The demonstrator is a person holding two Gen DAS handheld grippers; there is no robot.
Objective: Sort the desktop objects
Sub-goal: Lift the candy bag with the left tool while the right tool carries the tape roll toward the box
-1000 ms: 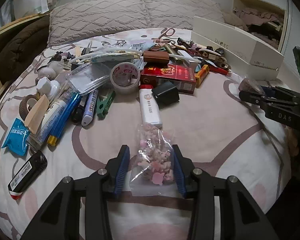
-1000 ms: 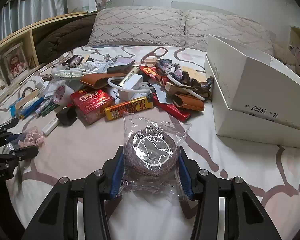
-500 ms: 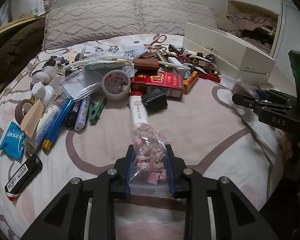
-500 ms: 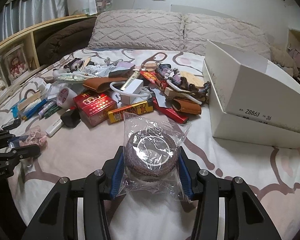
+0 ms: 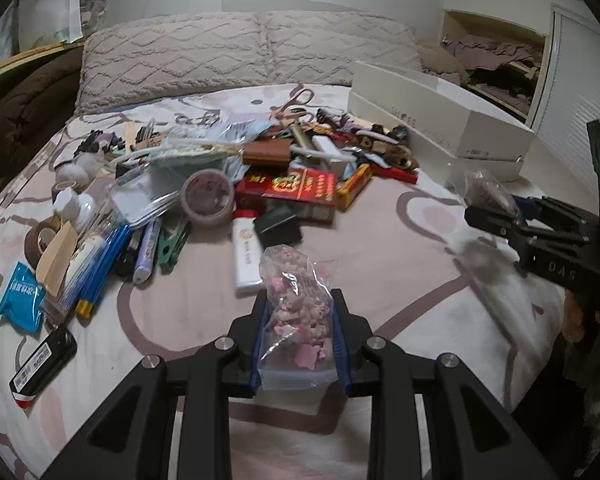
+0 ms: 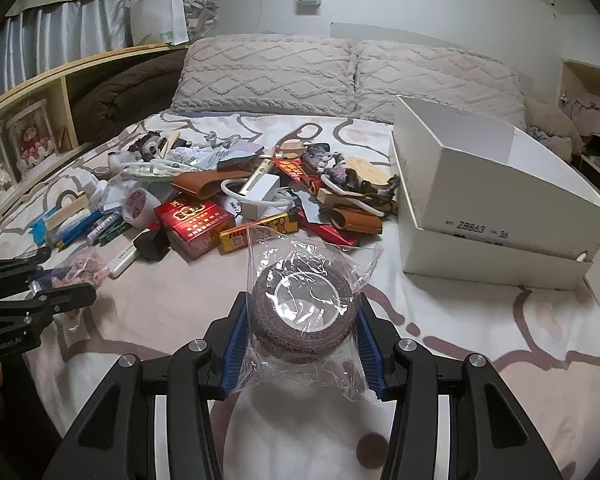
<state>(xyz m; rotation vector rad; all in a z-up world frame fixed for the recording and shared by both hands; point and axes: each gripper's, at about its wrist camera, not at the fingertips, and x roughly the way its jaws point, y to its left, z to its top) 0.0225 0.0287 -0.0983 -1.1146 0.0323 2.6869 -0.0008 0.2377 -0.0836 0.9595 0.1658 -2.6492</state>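
Both claws are loaded: our left claw (image 5: pixel 300 344) pinches a bag of pink trinkets (image 5: pixel 298 312), and our right claw (image 6: pixel 302 336) clamps a wrapped brown tape roll (image 6: pixel 304 314), both above the bed (image 6: pixel 480 340). Ahead and right of the roll sits the white box (image 6: pixel 500 216), so we judge the right claw nearer.

Bag base: lower edge of the bag of pink charms (image 5: pixel 296 320) hidden between the blue pads (image 5: pixel 259 344) of the left gripper (image 5: pixel 298 340).
Right gripper (image 5: pixel 500 216), seen right of that bag: smeared by motion, cut off by the frame edge.
Wrapped tape roll (image 6: pixel 303 312): underside out of sight.
White box (image 6: pixel 496 216) label: print too blurred to read fully.
Pile behind the red carton (image 6: pixel 196 220): small pieces overlapping, not told apart.
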